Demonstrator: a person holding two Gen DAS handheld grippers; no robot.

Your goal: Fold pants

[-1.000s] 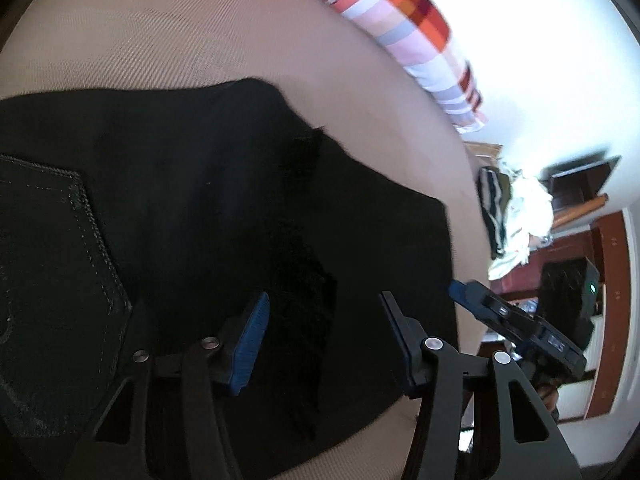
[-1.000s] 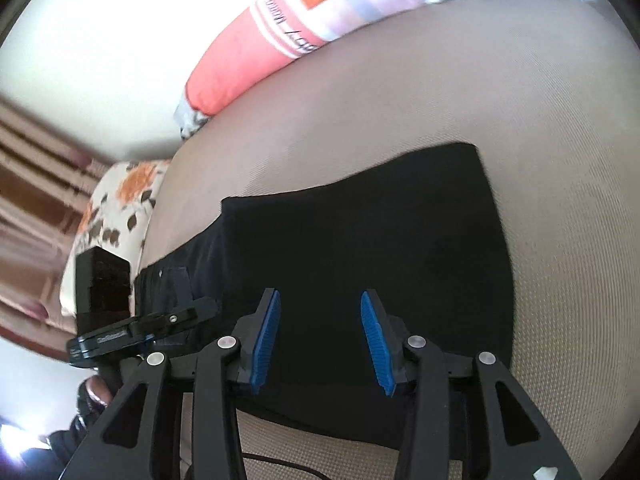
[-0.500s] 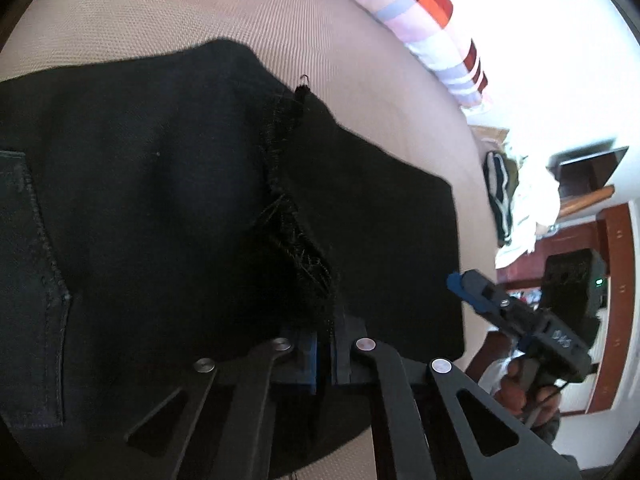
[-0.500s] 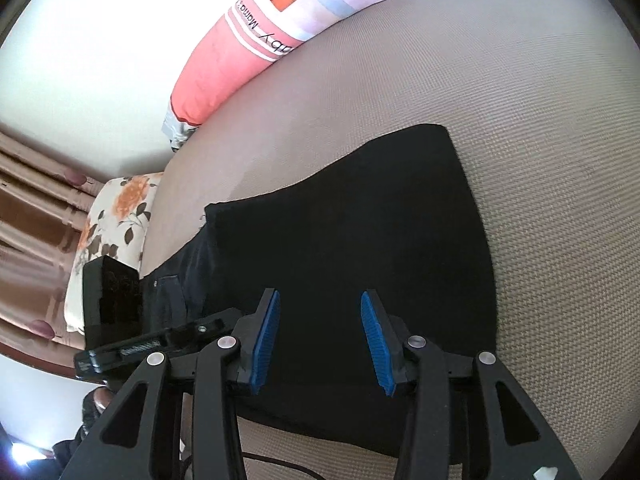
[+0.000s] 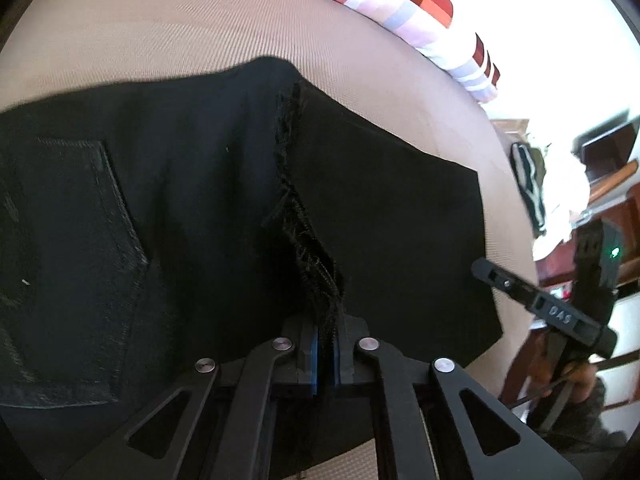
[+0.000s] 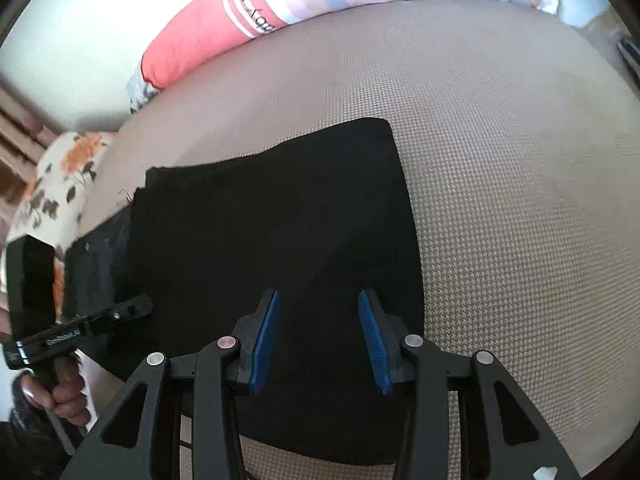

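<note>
Both blue pads of the left gripper (image 5: pixel 325 354) pinch the pants' (image 5: pixel 392 216) frayed hem.

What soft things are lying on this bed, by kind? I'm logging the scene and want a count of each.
Black denim pants: 1
Long pink bolster with striped, checked end: 1
White pillow with orange flower print: 1
Total: 3, all on the beige woven bed cover.

Daylight totally blows out the wall (image 5: pixel 560 40) up top, black pants (image 5: pixel 200 220) lose all detail, fisheye edges bend hard, slightly blurry.
</note>
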